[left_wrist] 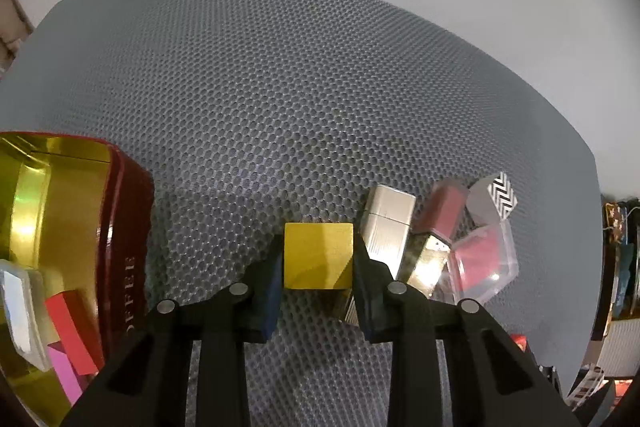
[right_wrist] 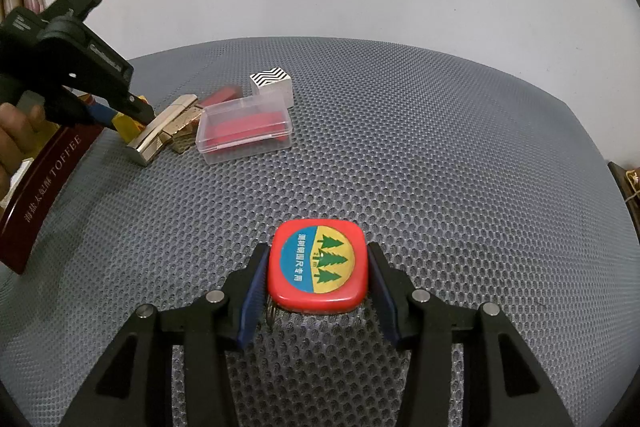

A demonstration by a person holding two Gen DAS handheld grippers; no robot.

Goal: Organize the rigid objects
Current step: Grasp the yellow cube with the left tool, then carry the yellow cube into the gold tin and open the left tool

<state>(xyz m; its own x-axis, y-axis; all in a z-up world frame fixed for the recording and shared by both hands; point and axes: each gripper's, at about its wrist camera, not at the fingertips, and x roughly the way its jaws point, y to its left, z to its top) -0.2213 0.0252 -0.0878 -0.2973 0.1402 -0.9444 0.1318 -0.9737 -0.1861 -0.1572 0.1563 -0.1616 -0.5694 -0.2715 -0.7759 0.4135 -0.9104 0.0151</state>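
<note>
My left gripper is shut on a yellow cube, its blue pads touching both sides, just above the grey mesh. The open dark-red toffee tin with a gold inside stands to its left and holds a red block, a pink block and a clear piece. My right gripper has its pads at both sides of a red tape measure lying on the mesh, with a slight gap at each side. The left gripper also shows in the right wrist view, far left.
Right of the cube lie a silver lighter, a pink and gold lighter, a clear box with a red insert and a zigzag-patterned cube. The grey mesh mat covers a white surface. Clutter lies beyond the right edge.
</note>
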